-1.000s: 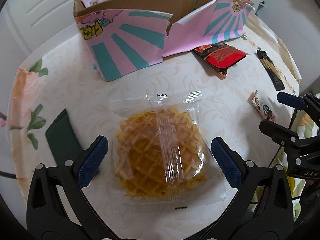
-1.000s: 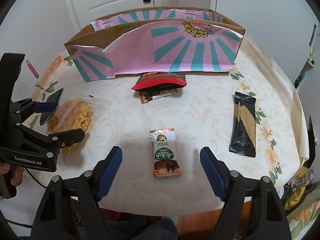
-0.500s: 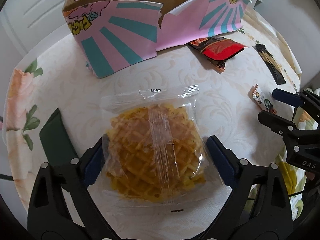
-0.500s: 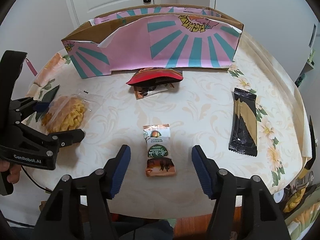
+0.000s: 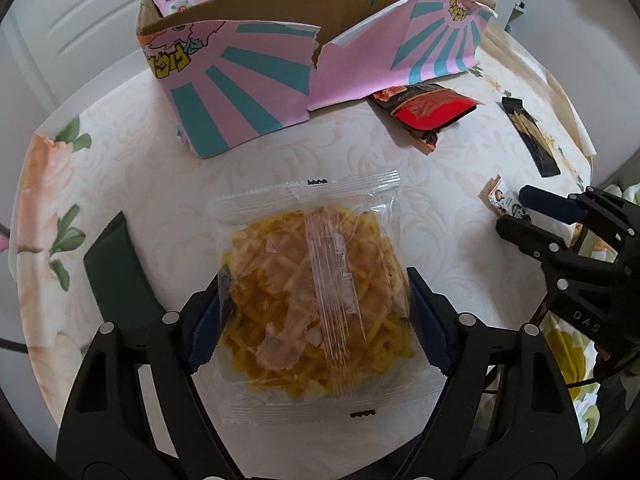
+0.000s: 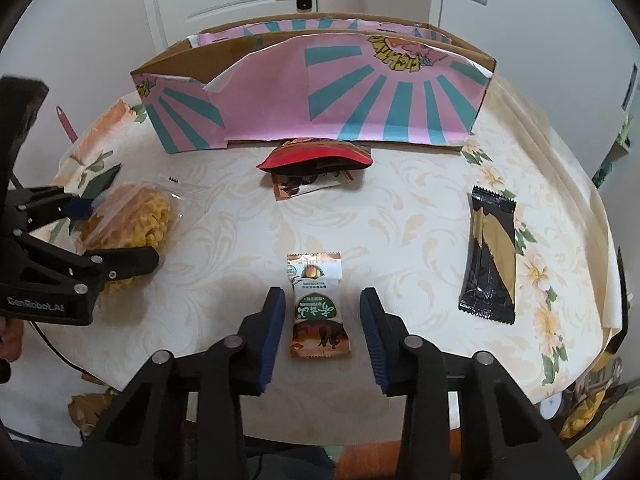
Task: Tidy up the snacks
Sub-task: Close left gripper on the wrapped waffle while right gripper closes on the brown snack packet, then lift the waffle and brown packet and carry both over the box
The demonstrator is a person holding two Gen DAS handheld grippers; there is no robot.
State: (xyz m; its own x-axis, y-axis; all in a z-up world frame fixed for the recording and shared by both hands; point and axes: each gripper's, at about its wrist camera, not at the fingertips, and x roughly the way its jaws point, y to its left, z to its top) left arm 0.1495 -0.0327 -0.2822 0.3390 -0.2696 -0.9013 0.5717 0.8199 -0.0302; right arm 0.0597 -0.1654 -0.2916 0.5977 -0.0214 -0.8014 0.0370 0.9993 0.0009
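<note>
My left gripper is shut on a clear bag of yellow waffle crisps, its blue pads pressed against both sides of the bag. The bag also shows in the right wrist view. My right gripper is open, its jaws on either side of a small green and brown snack packet lying on the table, a gap left at each side. The pink and teal cardboard box stands open-topped at the back of the table; it also shows in the left wrist view.
A red and black snack bag lies in front of the box over a small packet. A long black and gold packet lies at the right. A dark green packet lies left of the crisps. The round table's edge is close in front.
My left gripper has closed from wide open onto the waffle crisps bag. My right gripper has moved forward and narrowed around the small green packet.
</note>
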